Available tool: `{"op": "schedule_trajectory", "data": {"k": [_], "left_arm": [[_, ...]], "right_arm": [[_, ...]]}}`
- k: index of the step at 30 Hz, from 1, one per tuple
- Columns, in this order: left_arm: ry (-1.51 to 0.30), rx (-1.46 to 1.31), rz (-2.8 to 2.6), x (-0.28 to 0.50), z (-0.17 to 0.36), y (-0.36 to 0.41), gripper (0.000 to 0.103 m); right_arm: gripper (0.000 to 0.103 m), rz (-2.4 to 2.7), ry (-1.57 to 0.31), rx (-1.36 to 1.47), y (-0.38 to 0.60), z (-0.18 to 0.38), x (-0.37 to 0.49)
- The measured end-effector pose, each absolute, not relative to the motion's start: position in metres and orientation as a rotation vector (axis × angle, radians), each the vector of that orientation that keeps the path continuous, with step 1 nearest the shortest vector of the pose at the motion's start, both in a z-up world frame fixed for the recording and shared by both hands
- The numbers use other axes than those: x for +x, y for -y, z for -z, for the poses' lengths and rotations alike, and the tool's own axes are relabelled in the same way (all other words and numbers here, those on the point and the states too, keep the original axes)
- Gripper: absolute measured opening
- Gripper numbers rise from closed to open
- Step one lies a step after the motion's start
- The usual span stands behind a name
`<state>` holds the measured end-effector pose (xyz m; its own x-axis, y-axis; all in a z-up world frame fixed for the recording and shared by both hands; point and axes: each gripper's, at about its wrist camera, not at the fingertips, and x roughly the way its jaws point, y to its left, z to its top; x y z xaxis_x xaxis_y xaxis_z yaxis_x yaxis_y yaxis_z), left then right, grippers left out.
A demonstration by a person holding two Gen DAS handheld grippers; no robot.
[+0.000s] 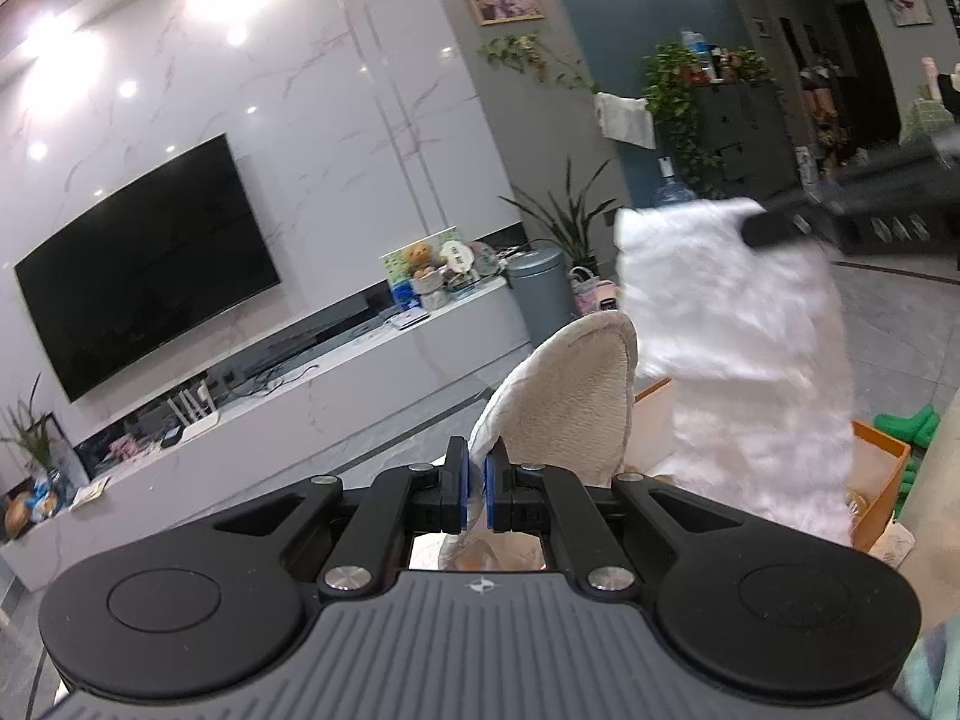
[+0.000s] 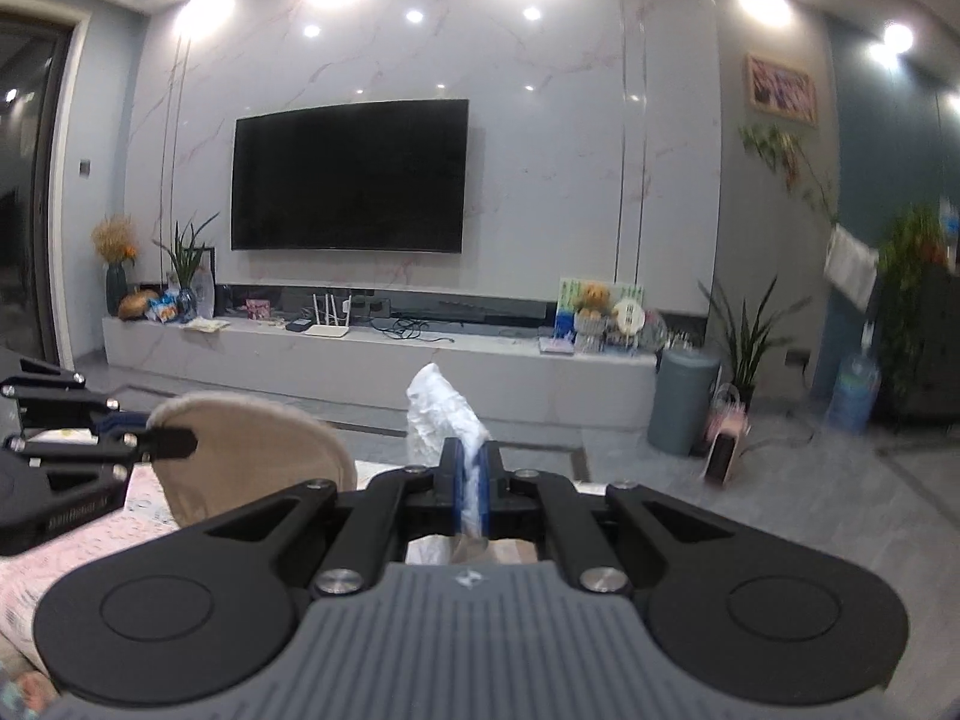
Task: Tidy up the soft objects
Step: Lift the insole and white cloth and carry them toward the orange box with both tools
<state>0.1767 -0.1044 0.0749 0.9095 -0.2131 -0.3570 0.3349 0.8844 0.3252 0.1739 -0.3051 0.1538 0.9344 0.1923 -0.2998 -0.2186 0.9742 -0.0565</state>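
A white fluffy cloth [image 1: 738, 360] with a beige underside [image 1: 570, 396] hangs stretched between both grippers, held up in the air. My left gripper [image 1: 476, 462] is shut on one corner, and the beige side curls up just beyond its pads. My right gripper [image 1: 774, 228] grips the other top corner at the upper right of the left wrist view, blurred. In the right wrist view, the right gripper [image 2: 473, 456] is shut on a tuft of the white cloth [image 2: 441, 414]. The left gripper [image 2: 174, 441] at the left edge pinches the beige fold [image 2: 252, 462].
Under the hanging cloth stands an orange-rimmed box [image 1: 882, 480], with a green item [image 1: 906, 426] beside it. Ahead are a wall TV [image 2: 348, 174], a low white bench [image 2: 384, 360] and a grey bin [image 2: 684, 396]. A pink patterned surface [image 2: 72, 540] lies below left.
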Motion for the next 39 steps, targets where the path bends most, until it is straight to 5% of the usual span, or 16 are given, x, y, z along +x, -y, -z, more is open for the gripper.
{"op": "schedule_trajectory", "data": {"k": [10, 23, 39], "left_arm": [[-0.294, 0.425, 0.314, 0.200, -0.083, 0.131, 0.005], [-0.340, 0.476, 0.370, 0.242, -0.067, 0.181, 0.005], [-0.480, 0.498, 0.417, 0.287, -0.018, 0.205, 0.005]], "right_arm": [[0.002, -0.153, -0.238, -0.237, 0.310, -0.209, 0.213], [0.002, -0.106, -0.308, -0.231, 0.337, -0.193, 0.270], [0.002, -0.184, -0.722, -0.066, 0.387, -0.033, 0.335]]}}
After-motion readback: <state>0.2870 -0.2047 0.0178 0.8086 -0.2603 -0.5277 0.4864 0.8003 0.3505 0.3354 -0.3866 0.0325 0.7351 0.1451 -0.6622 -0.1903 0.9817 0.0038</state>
